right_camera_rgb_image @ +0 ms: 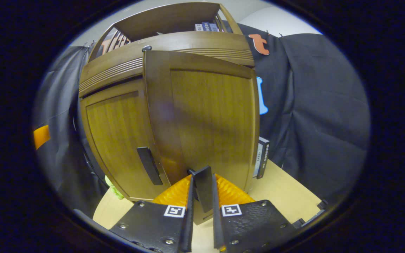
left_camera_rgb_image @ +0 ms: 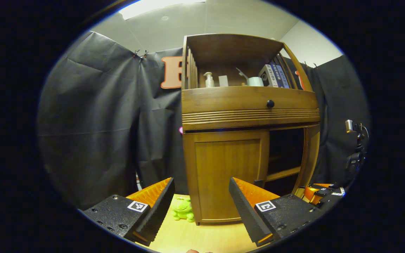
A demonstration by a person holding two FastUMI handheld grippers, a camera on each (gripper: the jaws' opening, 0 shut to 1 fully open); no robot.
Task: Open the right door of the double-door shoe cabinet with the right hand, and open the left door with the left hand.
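Observation:
The wooden shoe cabinet stands ahead on a light wooden surface. Its left door is flat and closed, with a dark bar handle. In the left gripper view my left gripper is open a short way in front of that door, touching nothing. The right door has swung outward, baring the dark interior and a shelf. My right gripper is shut on the right door's dark handle, both fingers pressing its sides. The right gripper also appears low at the cabinet's right.
A green toy frog lies at the cabinet's left foot. A dark box leans by its right side. The upper shelf holds a pump bottle, a white roll and books. A camera stand is at right.

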